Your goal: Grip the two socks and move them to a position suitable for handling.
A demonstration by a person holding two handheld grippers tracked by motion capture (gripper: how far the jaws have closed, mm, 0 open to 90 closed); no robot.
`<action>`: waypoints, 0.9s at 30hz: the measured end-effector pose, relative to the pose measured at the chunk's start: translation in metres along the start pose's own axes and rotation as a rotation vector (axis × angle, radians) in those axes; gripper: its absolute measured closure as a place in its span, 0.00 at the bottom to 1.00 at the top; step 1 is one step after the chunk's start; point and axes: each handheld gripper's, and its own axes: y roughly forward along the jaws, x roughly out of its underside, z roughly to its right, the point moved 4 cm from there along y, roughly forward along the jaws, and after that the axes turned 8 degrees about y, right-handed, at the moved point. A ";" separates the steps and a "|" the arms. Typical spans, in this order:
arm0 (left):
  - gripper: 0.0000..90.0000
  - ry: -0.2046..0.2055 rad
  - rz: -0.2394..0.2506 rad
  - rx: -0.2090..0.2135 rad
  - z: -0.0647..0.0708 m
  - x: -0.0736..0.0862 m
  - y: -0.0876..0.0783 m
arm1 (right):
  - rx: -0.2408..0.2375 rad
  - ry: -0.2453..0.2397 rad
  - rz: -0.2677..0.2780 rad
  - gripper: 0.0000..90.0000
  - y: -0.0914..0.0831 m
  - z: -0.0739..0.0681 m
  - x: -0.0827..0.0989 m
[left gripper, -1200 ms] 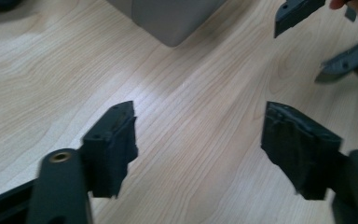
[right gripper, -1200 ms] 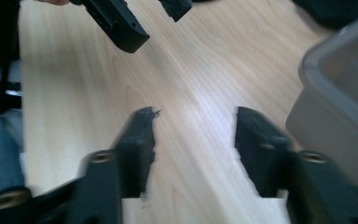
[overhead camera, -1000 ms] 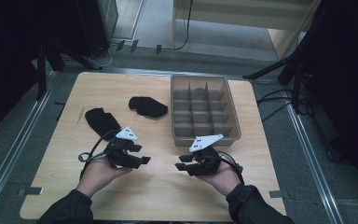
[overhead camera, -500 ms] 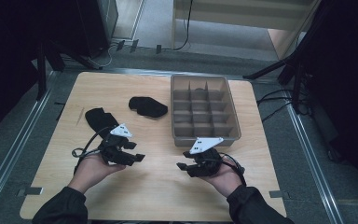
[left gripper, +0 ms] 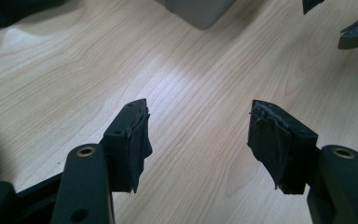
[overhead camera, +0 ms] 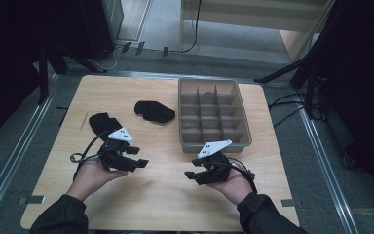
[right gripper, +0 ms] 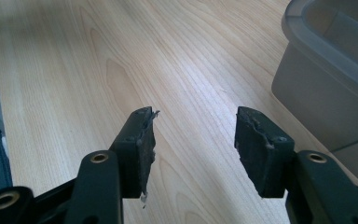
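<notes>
**Inspector:** Start with what the hands are nearest to.

**Assistant:** The left gripper (overhead camera: 141, 163) is held just near-side of a black cloth bundle (overhead camera: 103, 123) lying on the left part of the table, apart from it. Its jaws stand spread with only bare wood between them. The right gripper (overhead camera: 191, 174) sits near the front edge, just in front of the tray (overhead camera: 215, 142). Its jaws have just been opening and now stand wide, nothing between them.

**Inspector:** Any other cloth?

**Assistant:** A second black cloth bundle (overhead camera: 155, 111), soft and crumpled, lies farther back, just left of the tray.

**Inspector:** The tray itself?

**Assistant:** Grey translucent plastic, rectangular, with rounded corners and thin dividers forming a grid of compartments. One far compartment holds something dark; what it is I cannot tell.

**Inspector:** Surface and surroundings?

**Assistant:** The table (overhead camera: 160, 200) is pale wood with a clear grain and rounded corners. Grey floor surrounds it, with metal rails (overhead camera: 321, 161) on either side, cables (overhead camera: 287, 105) on the right, and dark stands at the far corners. The jaw pads (left gripper: 137, 140) look worn and frayed.
</notes>
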 end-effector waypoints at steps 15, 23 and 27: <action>0.42 -0.020 0.013 -0.025 -0.007 0.005 -0.011 | -0.057 0.002 -0.021 0.50 0.004 -0.002 0.002; 0.42 -0.017 0.005 -0.032 -0.017 0.005 -0.012 | -0.048 -0.011 -0.031 0.50 0.005 -0.003 0.003; 0.42 -0.025 0.010 -0.036 -0.021 0.007 -0.014 | -0.048 -0.018 -0.035 0.50 0.006 -0.003 0.004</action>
